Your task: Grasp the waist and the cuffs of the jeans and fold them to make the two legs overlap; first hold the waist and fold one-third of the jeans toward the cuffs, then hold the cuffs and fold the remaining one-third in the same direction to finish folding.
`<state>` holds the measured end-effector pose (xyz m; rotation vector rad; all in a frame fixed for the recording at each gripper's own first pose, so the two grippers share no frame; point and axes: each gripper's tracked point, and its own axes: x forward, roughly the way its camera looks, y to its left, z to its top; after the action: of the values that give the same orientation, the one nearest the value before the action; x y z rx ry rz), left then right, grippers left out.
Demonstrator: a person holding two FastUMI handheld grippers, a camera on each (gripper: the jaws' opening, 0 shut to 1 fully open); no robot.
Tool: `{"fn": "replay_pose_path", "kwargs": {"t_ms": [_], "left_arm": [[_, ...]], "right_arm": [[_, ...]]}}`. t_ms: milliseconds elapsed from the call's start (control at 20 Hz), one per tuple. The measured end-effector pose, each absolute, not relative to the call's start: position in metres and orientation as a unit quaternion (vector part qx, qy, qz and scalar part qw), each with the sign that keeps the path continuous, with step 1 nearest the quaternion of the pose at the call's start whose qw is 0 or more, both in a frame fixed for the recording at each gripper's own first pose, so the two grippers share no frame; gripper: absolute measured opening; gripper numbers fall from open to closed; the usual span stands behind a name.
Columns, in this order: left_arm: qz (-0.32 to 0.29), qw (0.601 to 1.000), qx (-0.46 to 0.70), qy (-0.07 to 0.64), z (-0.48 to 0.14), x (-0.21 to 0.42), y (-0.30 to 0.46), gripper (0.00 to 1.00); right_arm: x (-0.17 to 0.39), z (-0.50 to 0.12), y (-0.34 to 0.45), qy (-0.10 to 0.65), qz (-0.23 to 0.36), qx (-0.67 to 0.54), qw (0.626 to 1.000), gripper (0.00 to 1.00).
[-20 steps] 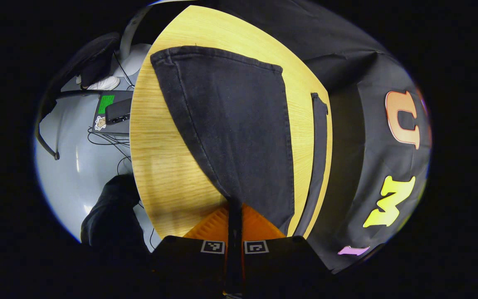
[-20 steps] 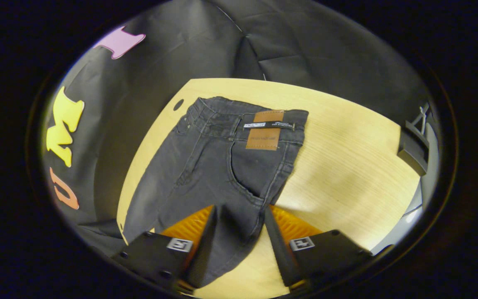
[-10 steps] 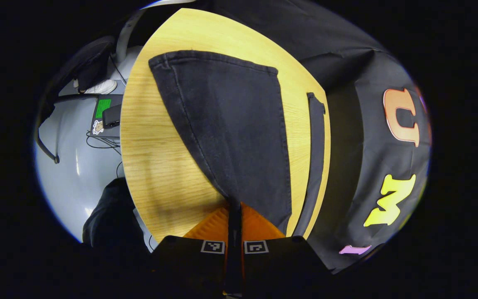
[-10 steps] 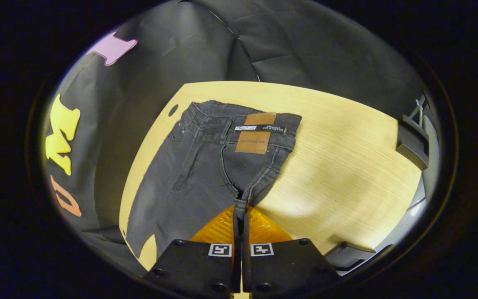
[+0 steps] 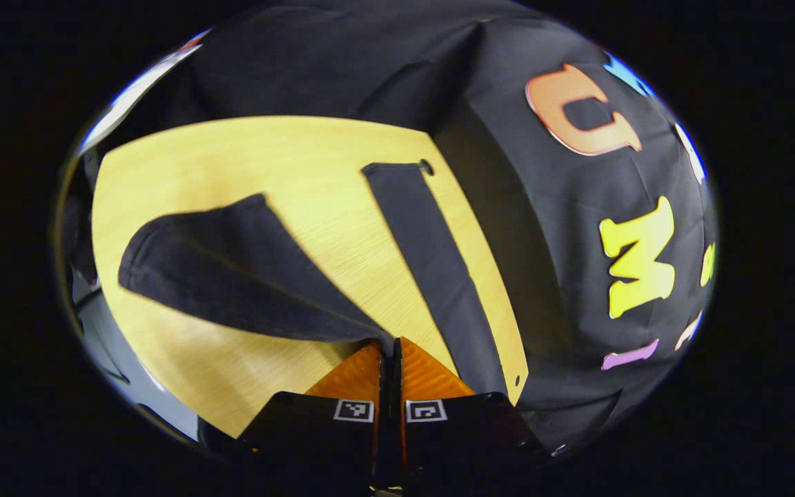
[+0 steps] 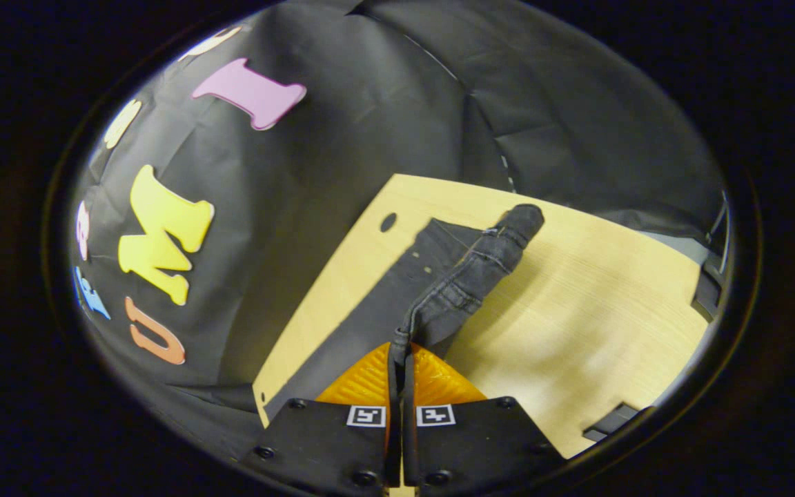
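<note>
The black jeans are lifted off the wooden table (image 5: 246,159). In the left gripper view my left gripper (image 5: 388,343) is shut on the leg end of the jeans (image 5: 232,276), and the cloth hangs away to the left, seen almost edge-on. In the right gripper view my right gripper (image 6: 399,343) is shut on the jeans near the crotch seam. From there the waist part (image 6: 470,279) stretches up and right as a narrow twisted roll. The jeans cast a long dark shadow (image 5: 432,262) on the tabletop (image 6: 577,310).
The booth's black cloth wall stands close behind the table's far edge. A small round hole (image 6: 388,221) is cut in the tabletop near that edge. Dark equipment (image 6: 704,293) sits at the table's right rim in the right gripper view.
Both grippers have risen and turned, lifting the jeans from lying flat on the table to hanging edge-on. The right gripper went from open around the cloth to shut on it.
</note>
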<state>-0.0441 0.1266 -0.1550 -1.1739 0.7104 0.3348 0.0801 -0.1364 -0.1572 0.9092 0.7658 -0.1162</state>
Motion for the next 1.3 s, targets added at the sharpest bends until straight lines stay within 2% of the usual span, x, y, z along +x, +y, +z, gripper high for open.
{"fn": "replay_pose_path", "kwargs": {"t_ms": [250, 550, 650, 900, 1200, 1250, 1300], "left_arm": [[0.118, 0.771, -0.501, 0.374, -0.162, 0.035, 0.139, 0.03], [0.082, 0.784, -0.439, 0.432, -0.188, 0.125, 0.144, 0.03], [0.079, 0.783, -0.425, 0.447, -0.205, 0.145, 0.143, 0.04], [0.08, 0.776, -0.408, 0.474, -0.241, 0.174, 0.141, 0.03], [0.079, 0.76, -0.425, 0.485, -0.265, 0.186, 0.134, 0.04], [0.075, 0.761, -0.427, 0.483, -0.265, 0.187, 0.134, 0.05], [0.068, 0.767, -0.422, 0.479, -0.264, 0.189, 0.135, 0.12]], "right_arm": [[0.147, -0.154, -0.114, 0.352, -0.039, 0.431, 0.83, 0.02], [0.225, -0.195, -0.098, 0.37, -0.064, 0.424, 0.824, 0.0], [0.244, -0.214, -0.095, 0.376, -0.076, 0.418, 0.823, 0.02], [0.276, -0.251, -0.09, 0.388, -0.099, 0.406, 0.822, 0.02], [0.288, -0.273, -0.088, 0.399, -0.115, 0.396, 0.819, 0.02], [0.291, -0.276, -0.086, 0.399, -0.114, 0.395, 0.819, 0.02], [0.292, -0.274, -0.083, 0.395, -0.107, 0.399, 0.821, 0.05]]}}
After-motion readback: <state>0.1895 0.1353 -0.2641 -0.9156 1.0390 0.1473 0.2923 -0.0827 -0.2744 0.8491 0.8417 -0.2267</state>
